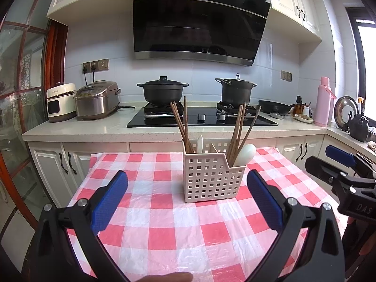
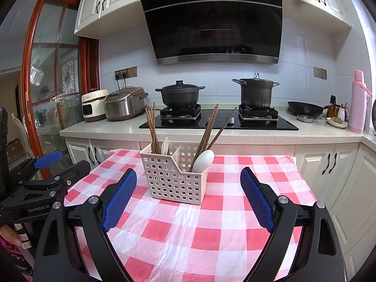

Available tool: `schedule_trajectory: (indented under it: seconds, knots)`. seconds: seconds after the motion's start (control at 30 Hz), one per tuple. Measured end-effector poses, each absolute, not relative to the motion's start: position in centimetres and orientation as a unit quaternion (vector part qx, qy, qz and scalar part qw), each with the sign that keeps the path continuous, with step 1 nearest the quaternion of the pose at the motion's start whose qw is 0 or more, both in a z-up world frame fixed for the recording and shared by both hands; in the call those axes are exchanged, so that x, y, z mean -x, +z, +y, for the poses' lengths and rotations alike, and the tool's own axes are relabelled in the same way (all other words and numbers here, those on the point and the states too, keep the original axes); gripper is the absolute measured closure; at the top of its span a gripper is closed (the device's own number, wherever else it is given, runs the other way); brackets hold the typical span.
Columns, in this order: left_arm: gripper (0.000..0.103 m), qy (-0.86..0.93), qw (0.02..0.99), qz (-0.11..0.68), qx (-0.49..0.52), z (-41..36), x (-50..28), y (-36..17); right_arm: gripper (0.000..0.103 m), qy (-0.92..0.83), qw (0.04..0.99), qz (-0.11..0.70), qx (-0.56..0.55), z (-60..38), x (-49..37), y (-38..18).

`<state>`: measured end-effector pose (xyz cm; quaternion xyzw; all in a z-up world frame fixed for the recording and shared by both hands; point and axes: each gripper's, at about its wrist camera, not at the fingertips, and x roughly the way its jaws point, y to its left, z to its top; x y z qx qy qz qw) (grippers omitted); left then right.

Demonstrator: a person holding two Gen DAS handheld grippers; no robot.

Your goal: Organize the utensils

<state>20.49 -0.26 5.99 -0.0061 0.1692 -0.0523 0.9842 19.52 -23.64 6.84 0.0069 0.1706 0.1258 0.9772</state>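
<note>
Both grippers, left and right, hover with jaws spread, empty. At 12 o'clock the caddy looks light and tippy. Its chopsticks are thin, stiff, slippery; the upper shafts seem the best hold.

Home kitchen: hob, range hood

A utensil caddy stood on the cloth-covered worktop, toward its far edge, with chopsticks and a small spoon in its left compartment and more chopsticks with a large spoon in its right. Behind it ran the kitchen counter, carrying two cookers at left, the stove with two pots in the middle, and a wok at right.
</note>
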Motion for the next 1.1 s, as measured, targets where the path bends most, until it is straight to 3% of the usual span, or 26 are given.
schedule_trajectory:
  seconds: [1.1]
  knots:
    - [0.005,-0.047,0.983,0.177,0.003,-0.63,-20.22,5.38,0.019,0.123,0.977,0.173,-0.007,-24.32,-19.10,6.36]
